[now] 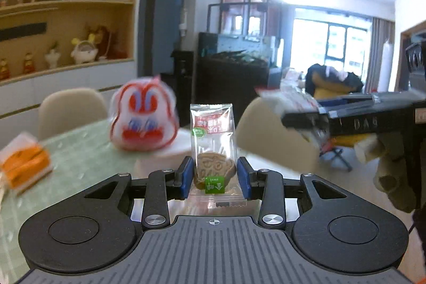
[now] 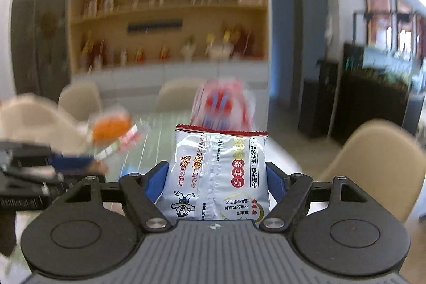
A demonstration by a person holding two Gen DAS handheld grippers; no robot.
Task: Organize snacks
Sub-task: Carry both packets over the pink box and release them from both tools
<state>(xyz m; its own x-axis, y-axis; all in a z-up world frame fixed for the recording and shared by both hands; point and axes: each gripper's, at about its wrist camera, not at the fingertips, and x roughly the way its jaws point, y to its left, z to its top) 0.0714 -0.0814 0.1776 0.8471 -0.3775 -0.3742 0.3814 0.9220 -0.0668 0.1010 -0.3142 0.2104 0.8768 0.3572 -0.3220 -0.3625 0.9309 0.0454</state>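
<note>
Green-topped table (image 1: 80,151) carries, left to right, one orange packet (image 1: 25,164) and one red-and-white bag (image 1: 143,119). One left gripper (image 1: 214,173) clamps one clear biscuit packet (image 1: 213,148); one right gripper (image 2: 214,180) clamps one silver snack bag (image 2: 217,175), both aloft.

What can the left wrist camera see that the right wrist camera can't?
Only the left wrist view shows the cookie packet up close, pinched in the left gripper, and a bright window. Only the right wrist view shows the silver snack bag front-on in the right gripper. Both show the red-and-white snack bag and orange packet on the green table, plus the wooden shelf.
</note>
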